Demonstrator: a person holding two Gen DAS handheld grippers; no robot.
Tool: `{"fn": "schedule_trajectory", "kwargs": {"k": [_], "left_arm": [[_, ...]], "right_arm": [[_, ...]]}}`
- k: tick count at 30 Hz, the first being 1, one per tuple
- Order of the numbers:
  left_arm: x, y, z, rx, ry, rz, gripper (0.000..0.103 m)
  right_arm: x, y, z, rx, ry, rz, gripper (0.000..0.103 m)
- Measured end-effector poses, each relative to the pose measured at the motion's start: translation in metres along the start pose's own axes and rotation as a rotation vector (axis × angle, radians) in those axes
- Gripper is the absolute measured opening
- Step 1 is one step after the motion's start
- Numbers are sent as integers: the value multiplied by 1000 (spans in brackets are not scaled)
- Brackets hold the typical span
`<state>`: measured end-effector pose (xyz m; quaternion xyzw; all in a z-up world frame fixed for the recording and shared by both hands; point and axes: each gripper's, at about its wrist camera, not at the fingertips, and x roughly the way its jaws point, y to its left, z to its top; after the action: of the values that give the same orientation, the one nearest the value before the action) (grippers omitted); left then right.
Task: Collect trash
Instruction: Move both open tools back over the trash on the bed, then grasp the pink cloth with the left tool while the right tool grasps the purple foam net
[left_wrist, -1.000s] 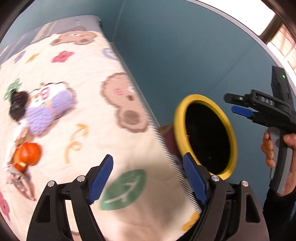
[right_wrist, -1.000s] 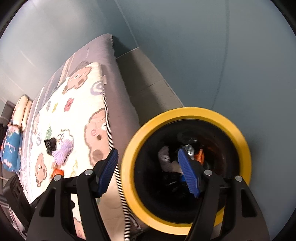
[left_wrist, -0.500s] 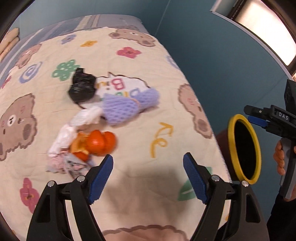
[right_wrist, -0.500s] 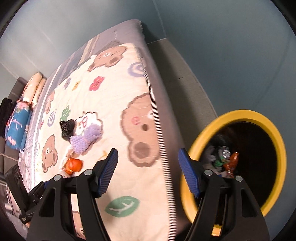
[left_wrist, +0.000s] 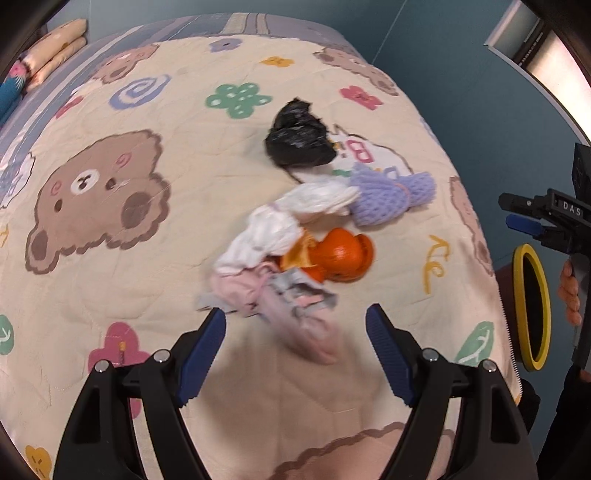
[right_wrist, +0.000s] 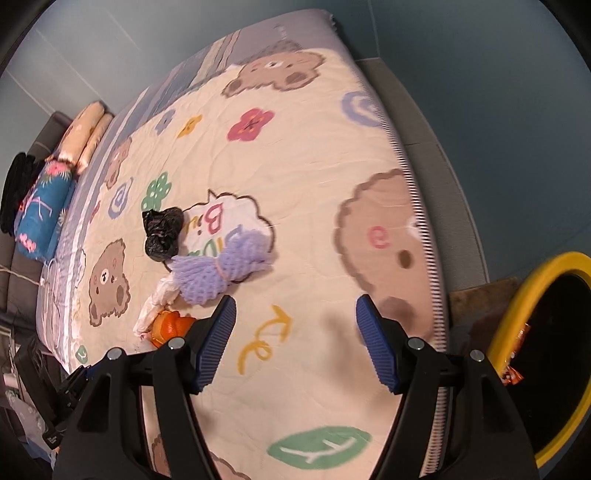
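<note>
The yellow-rimmed bin (right_wrist: 517, 354), right of the right gripper (right_wrist: 295, 339), already holds some wrappers. Ahead of the left gripper (left_wrist: 295, 350) a trash pile (left_wrist: 295, 236) remains: purple netting, black bag, tissues, orange peel. Both jaws gape wide, empty.
</note>
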<state>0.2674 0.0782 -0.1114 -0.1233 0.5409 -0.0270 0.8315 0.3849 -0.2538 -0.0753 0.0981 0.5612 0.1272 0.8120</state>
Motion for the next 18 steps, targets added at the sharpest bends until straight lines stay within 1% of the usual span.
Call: {"fn": "schedule_trajectory", "kwargs": {"k": [7, 13, 18], "left_arm": [[14, 31, -4, -50, 33, 7, 75], [27, 36, -6, -57, 53, 13, 75], [36, 35, -7, -41, 69, 19, 75]], "right_arm": [[30, 27, 10, -41, 37, -8, 65], [51, 38, 19, -53, 61, -16, 65], [70, 48, 24, -71, 85, -25, 65]]}}
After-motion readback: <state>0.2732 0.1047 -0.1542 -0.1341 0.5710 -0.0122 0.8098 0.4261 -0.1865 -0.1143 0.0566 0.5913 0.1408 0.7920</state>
